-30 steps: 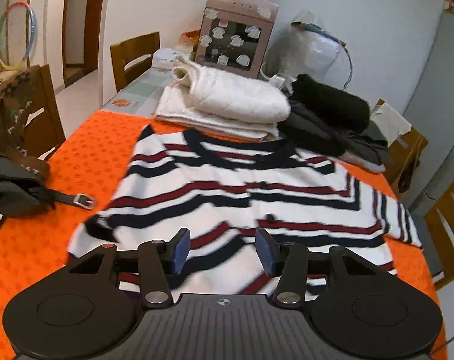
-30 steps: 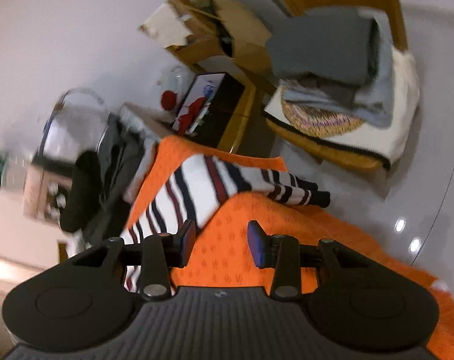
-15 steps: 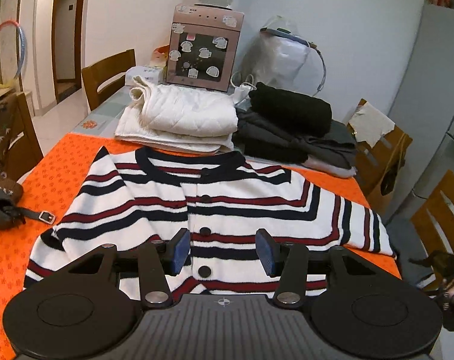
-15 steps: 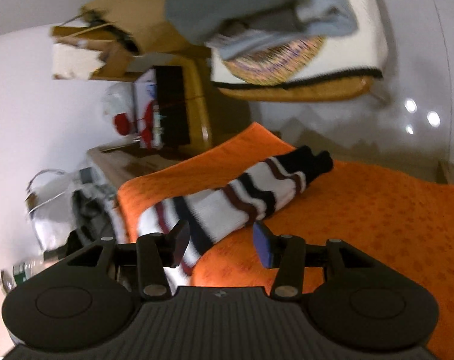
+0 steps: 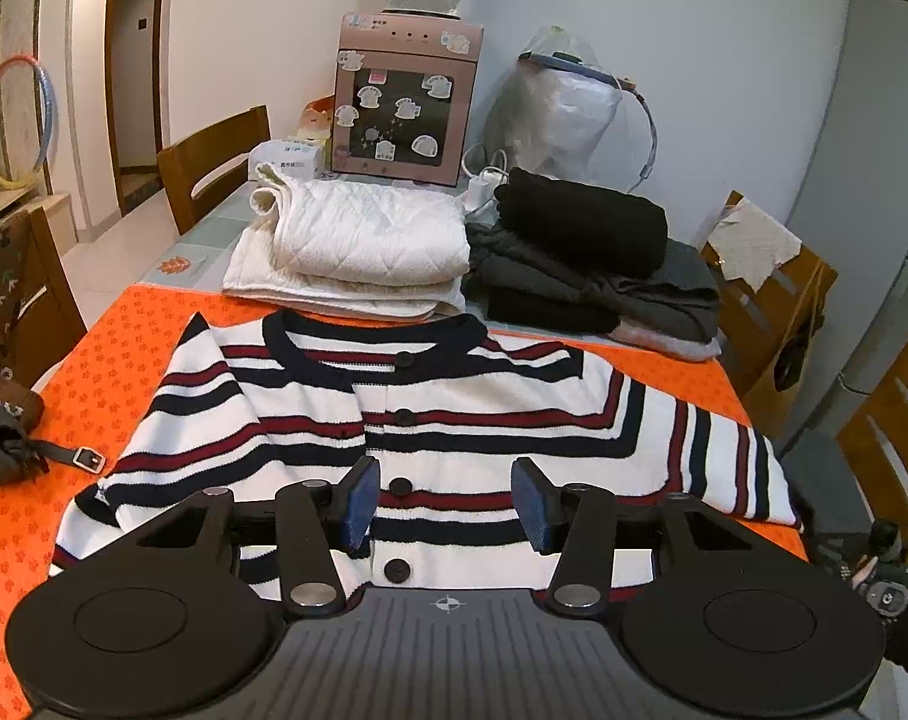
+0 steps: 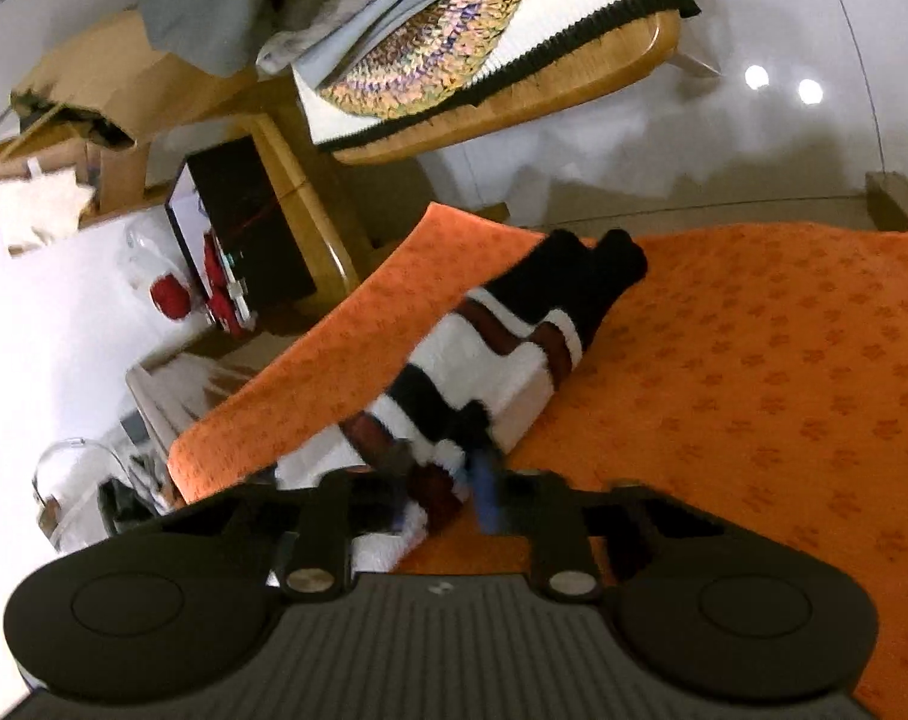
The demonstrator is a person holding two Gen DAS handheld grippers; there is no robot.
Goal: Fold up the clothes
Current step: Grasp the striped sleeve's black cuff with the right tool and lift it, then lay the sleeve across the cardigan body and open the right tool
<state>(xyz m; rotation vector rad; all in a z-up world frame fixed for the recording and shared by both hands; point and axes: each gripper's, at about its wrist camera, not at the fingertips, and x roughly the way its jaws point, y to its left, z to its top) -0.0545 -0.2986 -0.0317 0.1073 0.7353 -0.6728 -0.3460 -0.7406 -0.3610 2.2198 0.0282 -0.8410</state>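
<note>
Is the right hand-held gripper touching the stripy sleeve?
Touching. In the right wrist view, the right hand-held gripper has closed its fingers on the striped sleeve, cloth pinched between them.

The right gripper (image 6: pixel 438 495) is at the striped sleeve (image 6: pixel 490 354), which lies on the orange cloth (image 6: pixel 754 372) of the table. Its jaws stand narrow, with sleeve fabric between them; the picture is blurred there, so a firm grip cannot be confirmed. The black cuff (image 6: pixel 580 276) points away from the gripper. Beyond the cuff stands a wooden chair (image 6: pixel 574 102) with clothes on it.
</note>
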